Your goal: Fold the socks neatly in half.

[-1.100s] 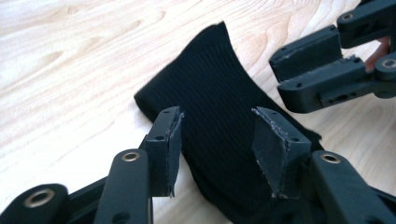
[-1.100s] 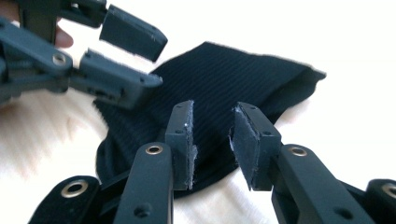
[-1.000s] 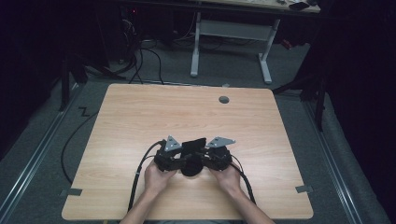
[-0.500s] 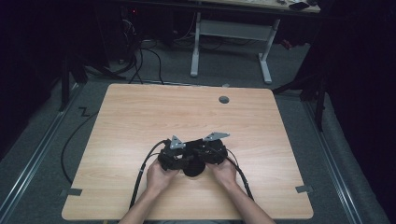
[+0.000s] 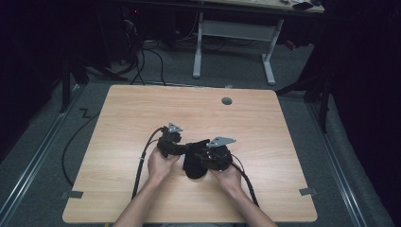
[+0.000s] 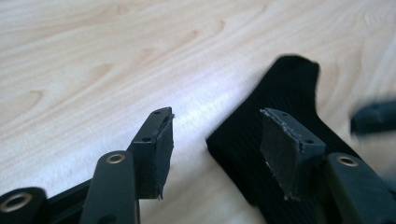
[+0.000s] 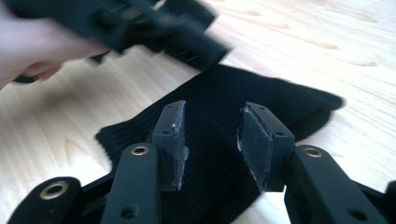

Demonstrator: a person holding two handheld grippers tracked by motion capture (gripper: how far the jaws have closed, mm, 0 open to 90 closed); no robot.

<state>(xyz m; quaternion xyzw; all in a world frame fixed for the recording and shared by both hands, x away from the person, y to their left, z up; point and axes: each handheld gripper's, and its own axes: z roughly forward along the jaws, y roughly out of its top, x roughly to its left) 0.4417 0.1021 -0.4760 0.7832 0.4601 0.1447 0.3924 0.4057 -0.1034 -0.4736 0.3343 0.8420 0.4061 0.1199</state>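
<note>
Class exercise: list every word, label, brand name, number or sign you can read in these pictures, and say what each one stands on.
None: no readable text in any view.
The black ribbed cloth carries no label or print.
The wooden table bears only grain.
The left gripper and right gripper show plain black jaws and worn pads, no markings.
Items on the far desk are too small and dark to read.

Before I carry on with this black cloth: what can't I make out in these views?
- Black cloth, high view: its outline merges with the dark left gripper and right gripper; folds unreadable.
- Left gripper view: cloth cut by the bottom edge; one pad covers part.
- Right gripper view: left gripper blurred.
</note>
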